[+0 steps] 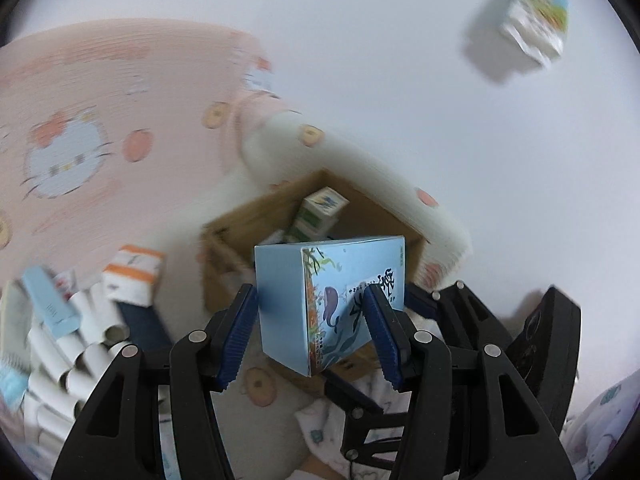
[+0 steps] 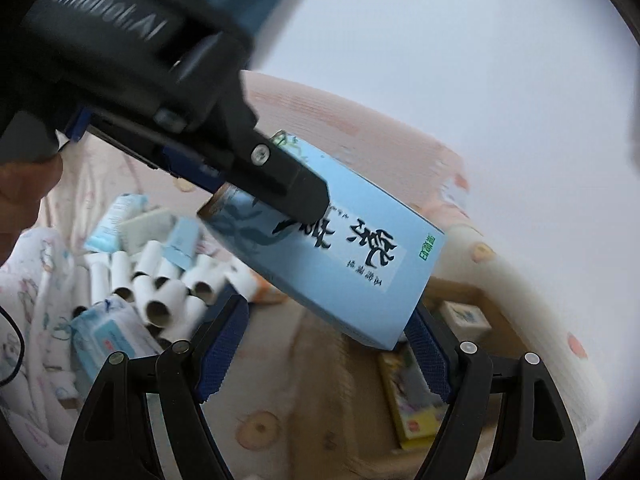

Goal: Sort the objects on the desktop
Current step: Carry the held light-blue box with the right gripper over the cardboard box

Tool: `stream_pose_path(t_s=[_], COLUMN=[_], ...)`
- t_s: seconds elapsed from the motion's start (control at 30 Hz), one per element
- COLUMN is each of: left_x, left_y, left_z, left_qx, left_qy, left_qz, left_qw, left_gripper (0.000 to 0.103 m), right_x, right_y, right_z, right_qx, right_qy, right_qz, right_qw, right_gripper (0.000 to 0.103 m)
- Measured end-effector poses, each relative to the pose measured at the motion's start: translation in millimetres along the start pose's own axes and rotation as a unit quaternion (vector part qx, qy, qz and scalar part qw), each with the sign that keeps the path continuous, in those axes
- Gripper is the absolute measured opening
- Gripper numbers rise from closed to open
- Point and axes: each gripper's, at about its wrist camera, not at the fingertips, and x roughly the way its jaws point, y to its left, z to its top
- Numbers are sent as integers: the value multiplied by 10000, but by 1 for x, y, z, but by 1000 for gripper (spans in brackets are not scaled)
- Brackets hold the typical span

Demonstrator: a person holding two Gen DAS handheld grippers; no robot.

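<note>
**Blue box in hand, heap still waiting**

While the left gripper (image 1: 312, 332) has its fingers (image 1: 240, 336) clamped on the two sides of a light blue box (image 1: 332, 300) printed with a whale and black calligraphy, the sorting looks only partly done. From the left wrist view the box hangs at the centre, and the open cardboard box (image 1: 240, 232) sits just beyond it toward 12 o'clock, already holding at least one small green-and-white carton (image 1: 320, 208). The right wrist view shows a yellow packet (image 2: 412, 396) lying inside it as well, at about 5 o'clock.

The right gripper (image 2: 324, 344) stands wide with nothing pressed between its fingers; the blue box passes just above and between them, though whether the right-hand pad touches its lower corner I cannot tell.

Plenty seems left. At 8 o'clock in the left view lies a heap of white cardboard tubes (image 1: 72, 364), a pale blue flat pack (image 1: 50, 306) and an orange-striped white box (image 1: 134, 276). The right view adds a wrapped tissue pack (image 2: 112, 336) at 8 o'clock.

No table shows; everything rests on pink bedding (image 1: 80, 120) with cartoon cat and orange round prints, over a pale quilt. Behind is a plain white wall, where a blurred colourful carton (image 1: 532, 16) sits at 1 o'clock, its support unclear.
</note>
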Motion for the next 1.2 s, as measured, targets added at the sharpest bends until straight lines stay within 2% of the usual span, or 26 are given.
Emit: stream_pose_path(t_s=[0.17, 0.3, 0.43, 0.6, 0.77, 1.1, 1.2], left_x=[22, 35, 46, 68, 91, 133, 151], left_y=[-29, -42, -53, -61, -64, -57, -49], left_z=[9, 17, 24, 30, 39, 67, 72], left_qx=[378, 481, 566, 552, 388, -123, -476], left_qy=[102, 198, 243, 357, 450, 716, 937], left_qz=[-212, -361, -467, -468, -443, -575, -633], left_qw=[9990, 9980, 9970, 9967, 9972, 9957, 9924], left_gripper=[58, 59, 59, 59, 59, 58, 58], right_x=[-13, -15, -17, -9, 4, 31, 48], right_y=[-42, -54, -70, -82, -104, -152, -156], right_z=[-7, -14, -18, -20, -24, -17, -20], right_qx=[608, 626, 773, 625, 393, -7, -234], right_qy=[-29, -26, 33, 316, 793, 1232, 1385], right_qz=[-281, -588, -662, -725, -616, -207, -111], right_qw=[9977, 9963, 9948, 9949, 9942, 9922, 9900], right_gripper=[78, 78, 78, 78, 78, 78, 78])
